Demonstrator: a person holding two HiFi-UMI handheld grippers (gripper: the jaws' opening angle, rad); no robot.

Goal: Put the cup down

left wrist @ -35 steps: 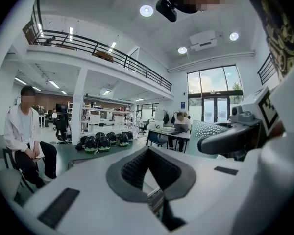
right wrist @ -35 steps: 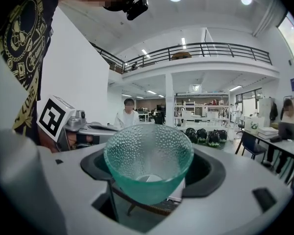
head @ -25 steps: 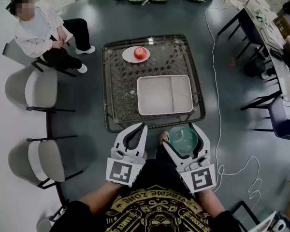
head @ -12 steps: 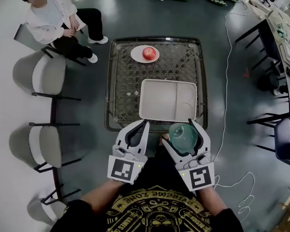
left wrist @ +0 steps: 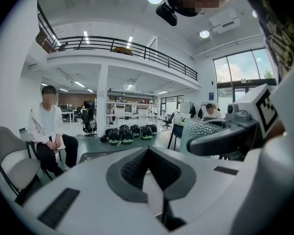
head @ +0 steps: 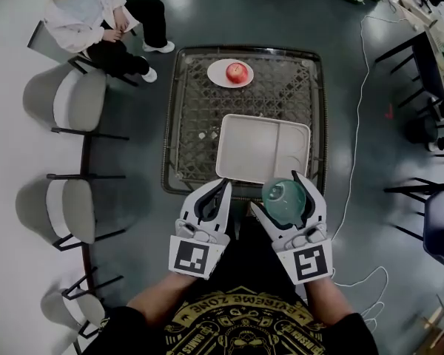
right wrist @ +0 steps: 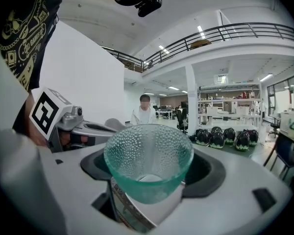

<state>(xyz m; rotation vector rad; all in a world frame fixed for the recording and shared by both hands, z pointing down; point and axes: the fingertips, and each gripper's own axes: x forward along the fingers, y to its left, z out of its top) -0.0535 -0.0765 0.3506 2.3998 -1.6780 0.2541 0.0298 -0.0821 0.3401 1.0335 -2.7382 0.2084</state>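
Observation:
A green dimpled glass cup (head: 284, 199) sits between the jaws of my right gripper (head: 285, 200), which is shut on it; in the right gripper view the cup (right wrist: 148, 166) stands upright with its mouth toward the camera. It hangs just over the near edge of the white two-part tray (head: 246, 143) on the glass-topped wire table (head: 189, 117). My left gripper (head: 212, 197) is beside it at the table's near edge, shut and holding nothing; its dark pads (left wrist: 137, 168) meet in the left gripper view.
A red apple (head: 237, 72) lies on a white plate (head: 218, 72) at the table's far side. A seated person (head: 96, 17) and grey chairs (head: 66, 106) are to the left. Dark desks (head: 429, 65) and a white floor cable (head: 348, 198) lie to the right.
Both grippers and the cup have come forward toward the table; the cup now overlaps the tray's near edge instead of hanging short of the table.

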